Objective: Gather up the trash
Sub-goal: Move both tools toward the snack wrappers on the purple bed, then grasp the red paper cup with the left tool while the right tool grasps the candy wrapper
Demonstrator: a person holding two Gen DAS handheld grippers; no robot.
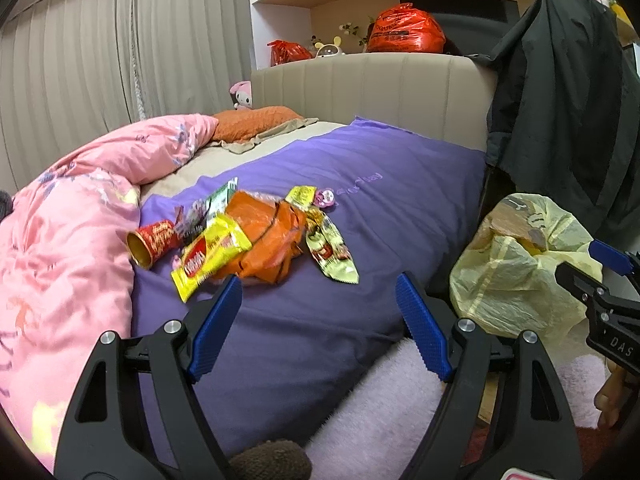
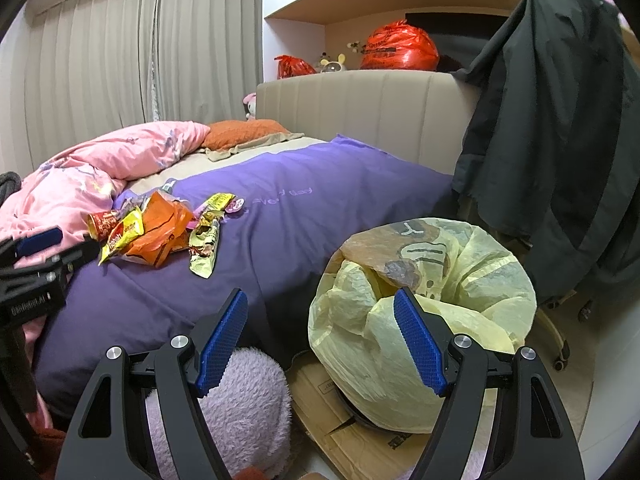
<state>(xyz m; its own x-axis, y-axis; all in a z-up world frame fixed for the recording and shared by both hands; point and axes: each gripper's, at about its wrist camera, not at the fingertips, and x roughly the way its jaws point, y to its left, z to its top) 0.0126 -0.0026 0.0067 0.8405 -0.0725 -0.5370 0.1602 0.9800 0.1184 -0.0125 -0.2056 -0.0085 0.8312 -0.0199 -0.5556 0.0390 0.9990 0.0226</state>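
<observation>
Blue-padded, both our tongs gape with nothing between them: the left tongs (image 1: pixel 319 294) hover over the purple blanket (image 1: pixel 360 216), the right tongs (image 2: pixel 320 310) beside the yellow bag (image 2: pixel 472 280). Beyond, wrappers (image 1: pixel 240 240) lie heaped on the blanket, against the pink quilt (image 1: pixel 68 240).

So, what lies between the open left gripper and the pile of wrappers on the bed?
In the left wrist view, only bare purple blanket lies between the left gripper and the wrapper pile; its nearest piece, the yellow wrapper, almost reaches one fingertip.
</observation>
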